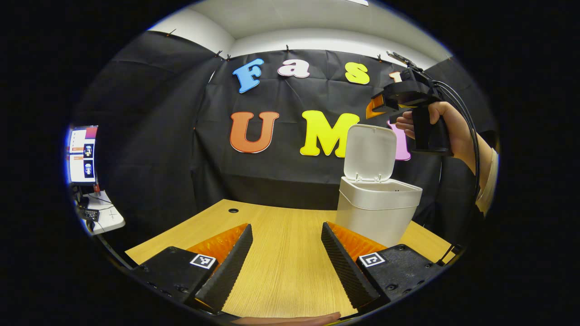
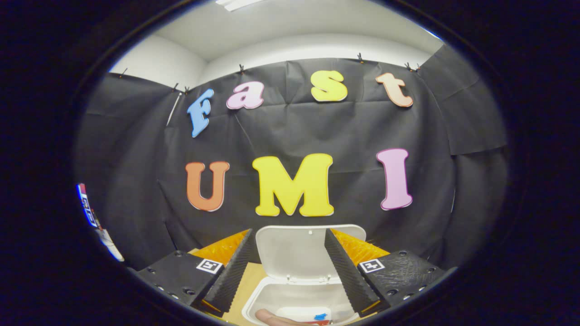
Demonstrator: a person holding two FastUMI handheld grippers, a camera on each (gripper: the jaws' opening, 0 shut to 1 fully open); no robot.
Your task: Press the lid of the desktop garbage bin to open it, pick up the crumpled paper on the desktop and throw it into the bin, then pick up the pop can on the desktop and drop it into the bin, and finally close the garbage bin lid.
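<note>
The white desktop bin (image 1: pixel 378 213) stands on the wooden table (image 1: pixel 281 271) at the right, with its lid (image 1: pixel 370 153) swung up and upright. My left gripper (image 1: pixel 286 226) hovers low over the table, left of the bin, open with nothing between its fingers. A hand holds my right gripper (image 1: pixel 378 105) high above the bin. In the right gripper view that gripper (image 2: pixel 288 234) is open and looks down past the raised lid (image 2: pixel 294 253) into the bin (image 2: pixel 260 301). Something pale with a blue and red patch (image 2: pixel 319 315) lies inside; I cannot identify it.
A monitor (image 1: pixel 82 155) and a small white stand (image 1: pixel 105 216) sit off the table's left side. A cable hole (image 1: pixel 233 210) marks the table's far left part. The black cloth wall runs close behind the bin.
</note>
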